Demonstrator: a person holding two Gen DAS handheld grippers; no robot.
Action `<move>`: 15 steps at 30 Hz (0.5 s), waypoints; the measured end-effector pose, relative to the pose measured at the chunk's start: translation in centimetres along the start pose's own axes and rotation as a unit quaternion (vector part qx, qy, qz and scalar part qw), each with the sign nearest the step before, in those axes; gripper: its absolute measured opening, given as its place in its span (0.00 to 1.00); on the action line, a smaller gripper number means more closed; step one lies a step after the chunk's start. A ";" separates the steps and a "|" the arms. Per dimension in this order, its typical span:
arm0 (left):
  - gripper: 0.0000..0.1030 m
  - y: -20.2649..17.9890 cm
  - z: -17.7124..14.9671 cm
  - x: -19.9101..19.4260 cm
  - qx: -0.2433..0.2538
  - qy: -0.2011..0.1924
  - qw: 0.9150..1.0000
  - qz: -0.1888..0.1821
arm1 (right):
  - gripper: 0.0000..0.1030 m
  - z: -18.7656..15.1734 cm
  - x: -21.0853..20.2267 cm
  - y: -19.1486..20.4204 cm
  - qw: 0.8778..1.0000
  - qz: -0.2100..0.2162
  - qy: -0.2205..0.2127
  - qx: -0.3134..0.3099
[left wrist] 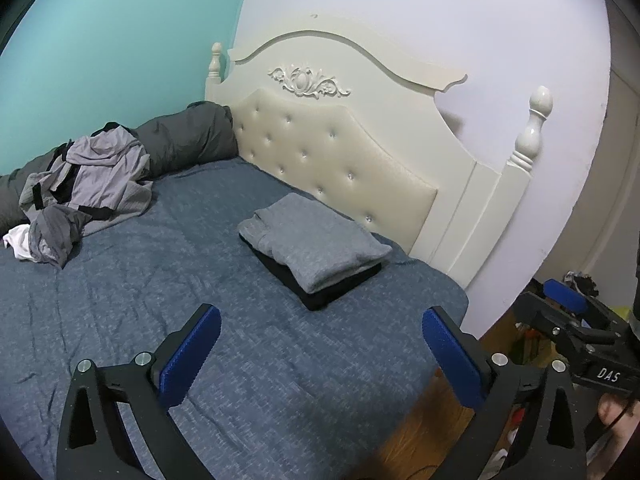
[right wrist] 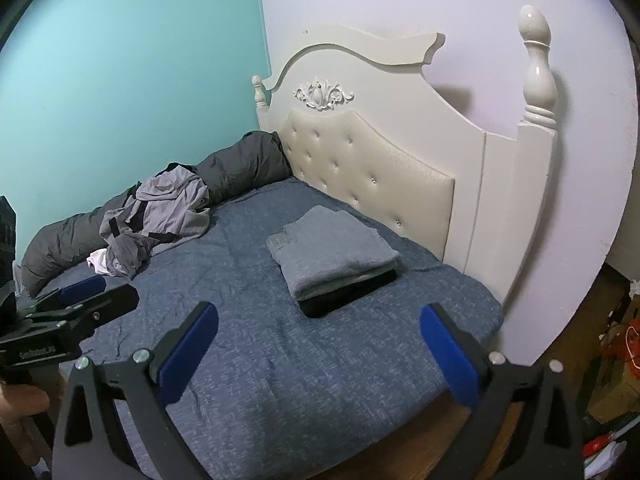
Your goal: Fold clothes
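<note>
2 folded garments, a grey folded sweater [left wrist: 316,240] on a black folded garment [left wrist: 320,296], sit stacked on the blue bedspread [left wrist: 120,300] near the padded headboard [left wrist: 332,152]. farther from the headboard, by the teal wall, lies a crumpled clothes pile [left wrist: 80,192], maybe 3 pieces. the left gripper [left wrist: 320,344] and right gripper [right wrist: 318,340] hover above the bedspread, jaws spread wide and holding nothing.

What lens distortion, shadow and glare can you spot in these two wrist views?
Left wrist view: the fisheye bends the headboard and darkens the frame corners; a bedpost shadow falls on the wall. Right wrist view: the same curving, a glossy highlight on the bedpost, and slight softness on the heap of unfolded clothes.
</note>
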State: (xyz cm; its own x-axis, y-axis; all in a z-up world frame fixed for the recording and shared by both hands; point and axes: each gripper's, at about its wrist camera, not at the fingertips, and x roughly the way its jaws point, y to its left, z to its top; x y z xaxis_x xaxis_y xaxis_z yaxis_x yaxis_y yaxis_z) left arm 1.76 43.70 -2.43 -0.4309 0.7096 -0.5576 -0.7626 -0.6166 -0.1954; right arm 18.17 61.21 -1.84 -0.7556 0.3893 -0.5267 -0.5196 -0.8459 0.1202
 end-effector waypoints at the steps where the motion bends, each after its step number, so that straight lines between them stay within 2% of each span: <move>1: 1.00 0.0 -0.1 -0.1 -0.001 0.001 1.000 0.001 | 0.99 -0.1 -0.2 0.1 1.000 0.000 -0.001 0.000; 15: 1.00 0.0 -2.4 -2.5 0.015 0.002 1.000 0.013 | 0.99 -1.9 -2.4 1.6 1.000 0.001 -0.012 -0.001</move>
State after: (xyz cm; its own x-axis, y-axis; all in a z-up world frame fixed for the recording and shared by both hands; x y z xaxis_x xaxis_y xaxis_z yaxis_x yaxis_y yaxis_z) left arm 3.99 41.11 -3.02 -0.4489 0.6914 -0.5660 -0.7654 -0.6245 -0.1558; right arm 19.91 58.26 -2.04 -0.7659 0.3960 -0.5066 -0.5176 -0.8471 0.1203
